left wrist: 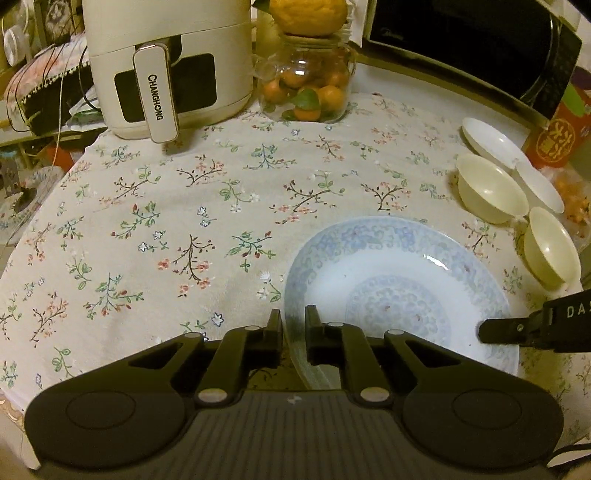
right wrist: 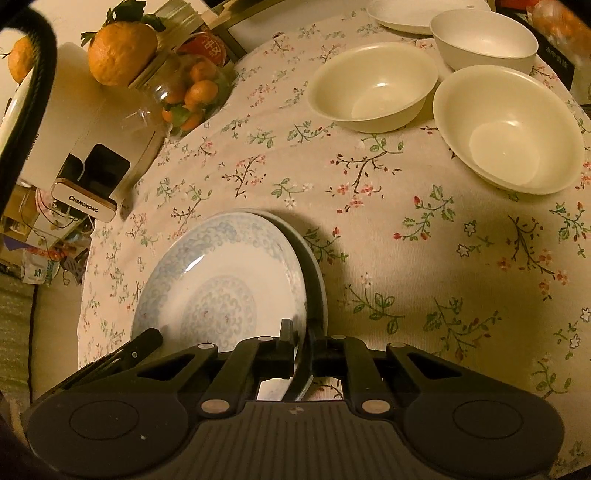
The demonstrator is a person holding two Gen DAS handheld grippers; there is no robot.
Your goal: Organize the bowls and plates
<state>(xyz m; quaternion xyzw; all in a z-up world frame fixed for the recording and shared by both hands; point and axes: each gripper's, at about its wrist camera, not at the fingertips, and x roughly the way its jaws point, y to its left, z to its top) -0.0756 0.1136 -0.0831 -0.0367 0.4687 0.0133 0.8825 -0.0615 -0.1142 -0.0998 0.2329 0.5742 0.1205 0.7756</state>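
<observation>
A blue-patterned plate (left wrist: 399, 280) lies on the flowered tablecloth. My left gripper (left wrist: 293, 321) is shut on its left rim, one finger on each side of the edge. My right gripper (right wrist: 301, 332) is shut on the right rim of the same plate (right wrist: 221, 280); a darker second rim (right wrist: 316, 273) shows just under it. Each gripper's tip is visible in the other's view: the right gripper (left wrist: 495, 332) and the left gripper (right wrist: 144, 341). Two cream bowls (right wrist: 373, 85) (right wrist: 509, 129), a white bowl (right wrist: 484, 40) and a white plate (right wrist: 417, 14) stand at the far right.
A cream air fryer (left wrist: 166, 62) and a glass jar of small oranges (left wrist: 306, 85) stand at the back of the table. A black microwave (left wrist: 472, 44) and a red box (left wrist: 557, 136) are at the back right. The table edge drops off at the left (right wrist: 85, 295).
</observation>
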